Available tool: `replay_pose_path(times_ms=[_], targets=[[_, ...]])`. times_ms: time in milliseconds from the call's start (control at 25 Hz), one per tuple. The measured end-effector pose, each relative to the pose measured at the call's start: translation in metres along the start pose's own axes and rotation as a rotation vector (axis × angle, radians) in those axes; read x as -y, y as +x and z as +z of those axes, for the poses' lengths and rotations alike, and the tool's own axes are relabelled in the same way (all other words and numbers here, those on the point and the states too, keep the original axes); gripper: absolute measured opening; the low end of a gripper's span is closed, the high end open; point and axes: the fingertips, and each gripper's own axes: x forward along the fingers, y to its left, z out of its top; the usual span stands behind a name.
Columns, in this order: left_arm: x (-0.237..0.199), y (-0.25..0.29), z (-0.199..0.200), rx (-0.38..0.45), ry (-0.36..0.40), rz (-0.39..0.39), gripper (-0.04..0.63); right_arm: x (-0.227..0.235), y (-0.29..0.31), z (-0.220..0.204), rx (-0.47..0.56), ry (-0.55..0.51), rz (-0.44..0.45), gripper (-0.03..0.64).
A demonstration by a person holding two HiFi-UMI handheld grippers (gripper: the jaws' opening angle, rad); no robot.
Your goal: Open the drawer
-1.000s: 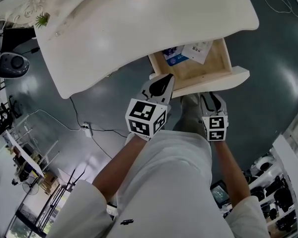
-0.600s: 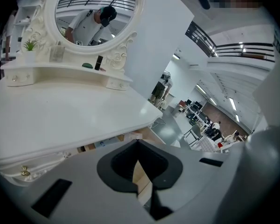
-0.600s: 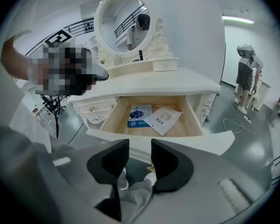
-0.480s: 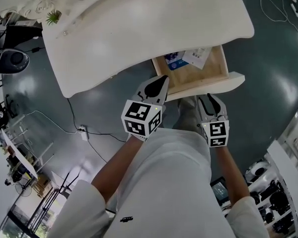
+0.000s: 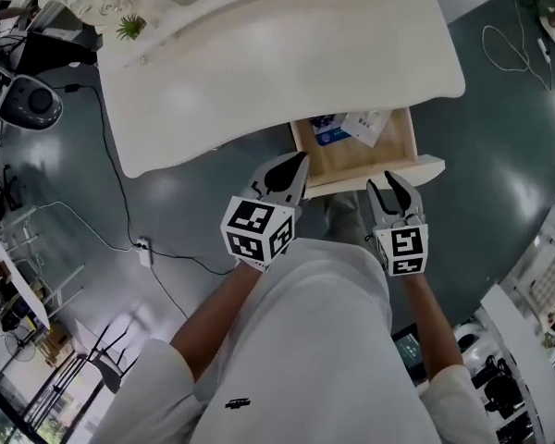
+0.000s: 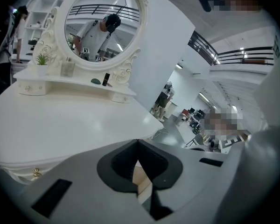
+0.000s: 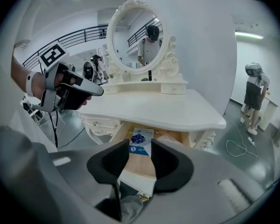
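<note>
By the white vanity [image 5: 287, 54] on grey floor [image 5: 65, 178], left claw [image 5: 299, 161] is clamped empty, right claw [image 5: 383, 182] parted.

Glossy white tabletop [image 5: 287, 63], matt bare-wood drawer [image 5: 351, 160]

Overhead onto drawer [image 5: 351, 158]; gripper views toward table [image 5: 287, 63]

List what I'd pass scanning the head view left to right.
Black rounded device → small plant → left gripper → blue booklet in the drawer → right gripper → white cable.
</note>
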Motion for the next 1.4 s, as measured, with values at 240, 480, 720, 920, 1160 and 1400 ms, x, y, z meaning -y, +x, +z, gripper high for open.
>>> replay_pose_path(times_ms=[240, 480, 720, 920, 1160, 1400], targets=[[-0.004, -0.019, 0.015, 0.044, -0.016, 0.018, 0.009, 0.006, -0.005, 0.039, 0.044, -0.031, 0.0, 0.156], [-0.004, -0.038, 0.03, 0.078, -0.007, 0.024, 0.009, 0.007, -0.011, 0.08, 0.106, -0.066, 0.009, 0.155], [-0.003, -0.055, 0.054, 0.137, -0.006, 0.04, 0.009, 0.0, -0.021, 0.122, 0.171, -0.116, 0.032, 0.149], [-0.007, -0.071, 0.074, 0.19, -0.022, 0.07, 0.009, -0.005, -0.031, 0.155, 0.228, -0.123, 0.033, 0.148], [-0.001, -0.093, 0.103, 0.266, 0.002, 0.077, 0.009, -0.005, -0.048, 0.197, 0.314, -0.122, 0.02, 0.144], [0.011, -0.124, 0.135, 0.355, 0.003, 0.069, 0.009, -0.01, -0.067, 0.235, 0.404, -0.132, 0.009, 0.123]])
